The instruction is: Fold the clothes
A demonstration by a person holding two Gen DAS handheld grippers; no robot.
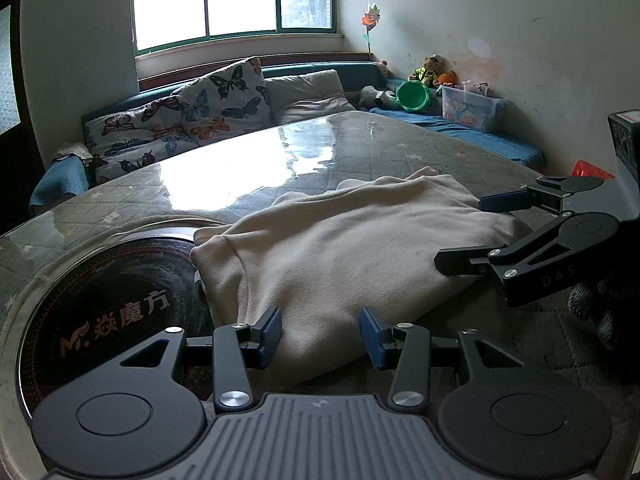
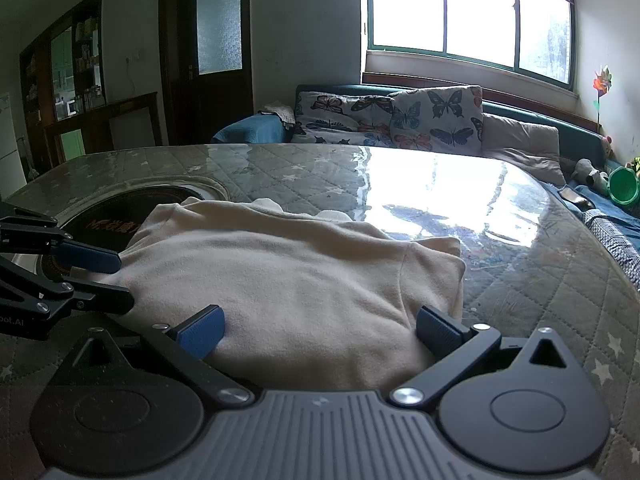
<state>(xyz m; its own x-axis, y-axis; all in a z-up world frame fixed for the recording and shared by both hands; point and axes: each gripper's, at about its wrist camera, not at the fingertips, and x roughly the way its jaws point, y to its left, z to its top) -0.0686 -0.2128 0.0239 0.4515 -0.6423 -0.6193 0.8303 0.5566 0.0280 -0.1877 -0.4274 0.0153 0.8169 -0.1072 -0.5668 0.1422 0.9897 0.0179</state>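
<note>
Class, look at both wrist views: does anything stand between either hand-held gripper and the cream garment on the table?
Nothing visible does. The left hand-held gripper and the right hand-held gripper both sit open at the near edge of the cream garment, with only cloth between their fingers. The round cooktop lies off to the side.

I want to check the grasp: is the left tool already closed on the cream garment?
No. The left tool stands open, its two blue pads apart over the near edge of the cream garment, pinching no cloth.

Cream garment (image 1: pixel 340 248): soft matt fleecy cloth; table (image 1: pixel 224 168): quilted fabric under glossy clear cover; gripper pads (image 1: pixel 269 336): ribbed blue plastic
</note>
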